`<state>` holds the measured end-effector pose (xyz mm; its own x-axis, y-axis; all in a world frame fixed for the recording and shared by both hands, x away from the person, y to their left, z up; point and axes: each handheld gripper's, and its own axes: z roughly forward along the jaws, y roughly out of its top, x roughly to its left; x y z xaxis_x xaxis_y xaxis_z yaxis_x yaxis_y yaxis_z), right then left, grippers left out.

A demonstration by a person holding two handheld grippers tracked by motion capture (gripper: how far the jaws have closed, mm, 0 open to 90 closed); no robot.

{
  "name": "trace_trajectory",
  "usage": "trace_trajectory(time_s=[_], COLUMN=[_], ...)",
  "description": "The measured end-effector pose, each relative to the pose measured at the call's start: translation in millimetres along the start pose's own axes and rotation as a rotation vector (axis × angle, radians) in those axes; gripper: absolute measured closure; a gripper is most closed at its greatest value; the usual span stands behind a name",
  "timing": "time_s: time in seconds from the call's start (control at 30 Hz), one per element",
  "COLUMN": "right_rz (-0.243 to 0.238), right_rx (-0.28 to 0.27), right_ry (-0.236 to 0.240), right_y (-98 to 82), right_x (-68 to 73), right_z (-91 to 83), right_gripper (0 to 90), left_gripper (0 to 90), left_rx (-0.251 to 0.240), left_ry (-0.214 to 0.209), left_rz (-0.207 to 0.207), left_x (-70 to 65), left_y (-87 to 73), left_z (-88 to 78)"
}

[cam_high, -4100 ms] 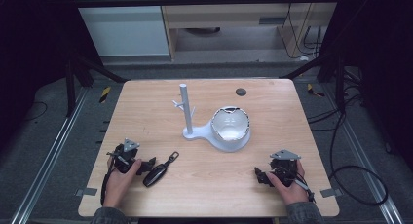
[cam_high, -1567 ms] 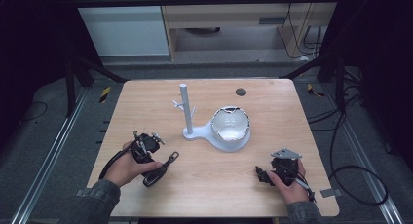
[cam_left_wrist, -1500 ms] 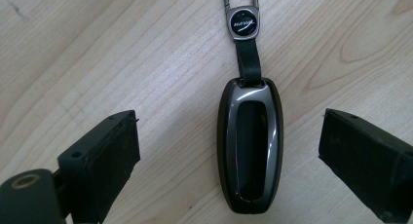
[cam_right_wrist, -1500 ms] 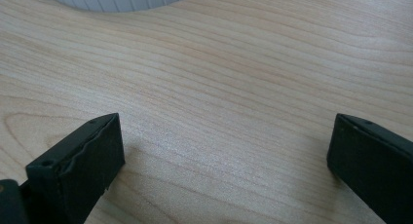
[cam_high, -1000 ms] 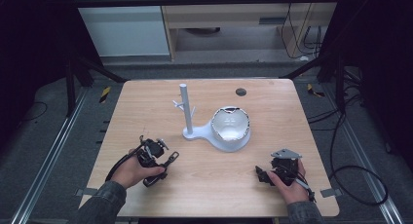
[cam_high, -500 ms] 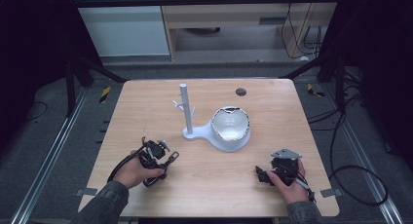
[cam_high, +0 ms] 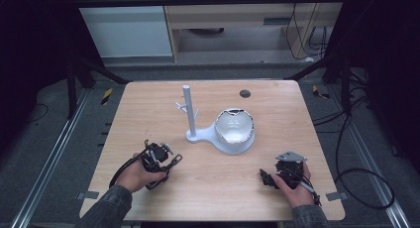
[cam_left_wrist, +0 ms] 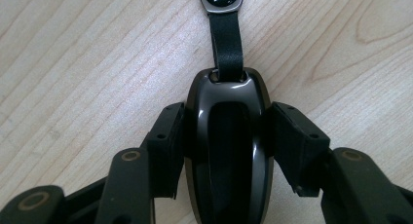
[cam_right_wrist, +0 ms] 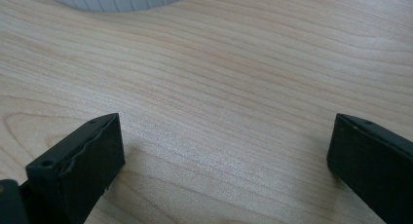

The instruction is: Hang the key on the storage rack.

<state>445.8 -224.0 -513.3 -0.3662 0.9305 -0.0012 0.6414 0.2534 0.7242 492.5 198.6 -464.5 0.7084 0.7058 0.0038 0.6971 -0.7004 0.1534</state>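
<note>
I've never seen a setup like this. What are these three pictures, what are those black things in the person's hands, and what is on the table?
There is no robot here: a person holds a hand-operated clamp, called a gripper, in each hand. The high view looks down on a wooden table. The other two pictures come from small cameras riding on each gripper, looking along its two black jaws.

The left gripper has its jaws pressed against both sides of a glossy dark key fob with a short black strap. The right gripper is open and holds nothing; bare wood lies between its jaws.

Also on the table stands a white stand, an upright post with small pegs and a bowl-shaped tray at its base.
</note>
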Motion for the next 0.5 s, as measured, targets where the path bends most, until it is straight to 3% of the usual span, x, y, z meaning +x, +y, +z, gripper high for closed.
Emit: trace_trajectory(time_s=[0.33, 0.5], right_rz=[0.001, 0.001], right_rx=[0.000, 0.000], right_ry=[0.000, 0.000], right_y=[0.0, 0.0], right_x=[0.0, 0.0], right_z=[0.0, 0.0], right_gripper=[0.5, 0.5], left_gripper=[48.9, 49.0], left_rx=[-0.056, -0.138], left_ry=[0.026, 0.040], left_rz=[0.019, 0.021], left_x=[3.8, 5.0], left_y=[-5.1, -6.8], left_z=[-14.2, -35.0])
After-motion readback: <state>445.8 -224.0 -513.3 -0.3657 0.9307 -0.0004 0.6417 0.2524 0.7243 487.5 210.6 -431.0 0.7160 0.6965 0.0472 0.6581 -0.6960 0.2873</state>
